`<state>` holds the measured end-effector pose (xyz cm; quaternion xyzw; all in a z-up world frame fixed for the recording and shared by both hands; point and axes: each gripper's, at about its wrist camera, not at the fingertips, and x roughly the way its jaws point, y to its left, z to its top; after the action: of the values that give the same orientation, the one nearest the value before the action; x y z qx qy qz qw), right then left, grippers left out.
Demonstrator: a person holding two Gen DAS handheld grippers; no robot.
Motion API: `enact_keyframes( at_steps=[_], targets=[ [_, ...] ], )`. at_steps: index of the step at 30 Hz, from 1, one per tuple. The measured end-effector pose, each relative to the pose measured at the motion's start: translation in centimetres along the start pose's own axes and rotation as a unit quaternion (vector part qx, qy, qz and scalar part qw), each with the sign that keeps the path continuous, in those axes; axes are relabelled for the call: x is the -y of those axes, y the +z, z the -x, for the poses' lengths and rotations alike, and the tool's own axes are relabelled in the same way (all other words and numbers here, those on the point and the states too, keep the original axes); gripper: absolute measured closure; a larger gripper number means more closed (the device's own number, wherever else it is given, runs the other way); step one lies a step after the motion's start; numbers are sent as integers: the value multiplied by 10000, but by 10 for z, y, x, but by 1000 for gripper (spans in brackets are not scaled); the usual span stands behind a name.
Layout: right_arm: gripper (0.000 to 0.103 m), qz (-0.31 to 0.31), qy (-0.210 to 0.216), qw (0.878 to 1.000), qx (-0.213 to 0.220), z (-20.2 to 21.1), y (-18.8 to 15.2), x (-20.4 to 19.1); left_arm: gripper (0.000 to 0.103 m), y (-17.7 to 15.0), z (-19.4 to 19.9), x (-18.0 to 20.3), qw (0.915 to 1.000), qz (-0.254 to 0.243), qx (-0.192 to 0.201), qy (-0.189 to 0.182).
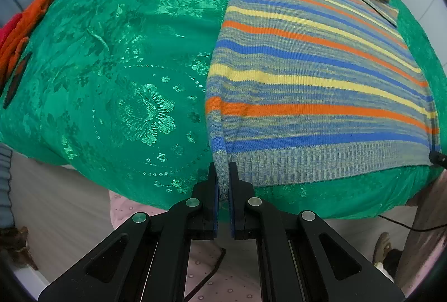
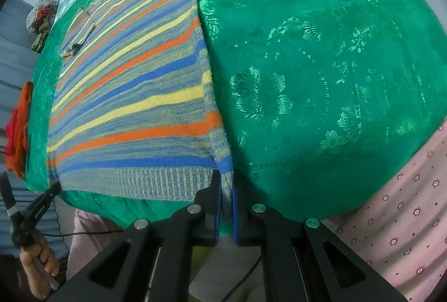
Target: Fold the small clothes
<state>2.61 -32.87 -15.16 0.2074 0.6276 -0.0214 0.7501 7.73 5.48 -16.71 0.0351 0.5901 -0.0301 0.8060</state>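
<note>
While your left tongs [image 1: 223, 187] clamp the striped sweater's [image 1: 307, 56] near-left hem corner, your right tongs [image 2: 226, 195] clamp its near-right corner. It lies flat on the green tabletop [image 1: 125, 56], sleeves folded in.

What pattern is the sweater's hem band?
Ribbed grey-blue and pale yellow hem band; clearest in left wrist view.

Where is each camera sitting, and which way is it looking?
Left wrist: sits on the left gripper, looking along its fingers across the striped sweater; only the gripper shows.
Right wrist: sits on the right gripper, looking over the sweater's other bottom corner; the person's left hand shows too.
Shared: the sweater on the green cloth, each gripper pinching a hem corner.
</note>
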Motion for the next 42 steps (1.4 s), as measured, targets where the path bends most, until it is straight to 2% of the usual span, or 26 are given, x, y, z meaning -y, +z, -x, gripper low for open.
enact_keyframes(
  at_steps=[26, 29, 30, 32, 34, 36, 38, 40, 42],
  targets=[
    [97, 3, -61, 10000, -58, -1, -2, 0, 99, -2, 3, 13, 9998, -147, -20, 165],
    [97, 15, -91, 9999, -77, 0, -2, -1, 97, -3, 3, 15, 9996, -214, -60, 186],
    [97, 16, -112, 9999, -96, 0, -3, -1, 94, -3, 4, 14, 9995, -219, -90, 193],
    [94, -8, -204, 9996, -179, 3, -5, -2, 78, -6, 7, 10, 9995, -173, -160, 187],
    [81, 12, -530, 9985, -124, 14, -10, -3, 40, -12, 15, 3, 9996, -31, -210, 206],
    [74, 160, -984, 9949, 118, 31, -14, -6, 32, -18, 25, -7, 9997, 128, -111, 152],
    [51, 336, -1326, 9893, 510, 55, -18, -10, 32, -22, 37, -17, 9995, 272, -38, 147],
    [46, 542, -1588, 9816, 916, 79, -22, -15, 32, -24, 45, -24, 9991, 380, 61, 149],
    [46, 684, -1754, 9754, 1149, 94, -24, -19, 32, -24, 58, -28, 9985, 483, 199, 151]
  ],
)
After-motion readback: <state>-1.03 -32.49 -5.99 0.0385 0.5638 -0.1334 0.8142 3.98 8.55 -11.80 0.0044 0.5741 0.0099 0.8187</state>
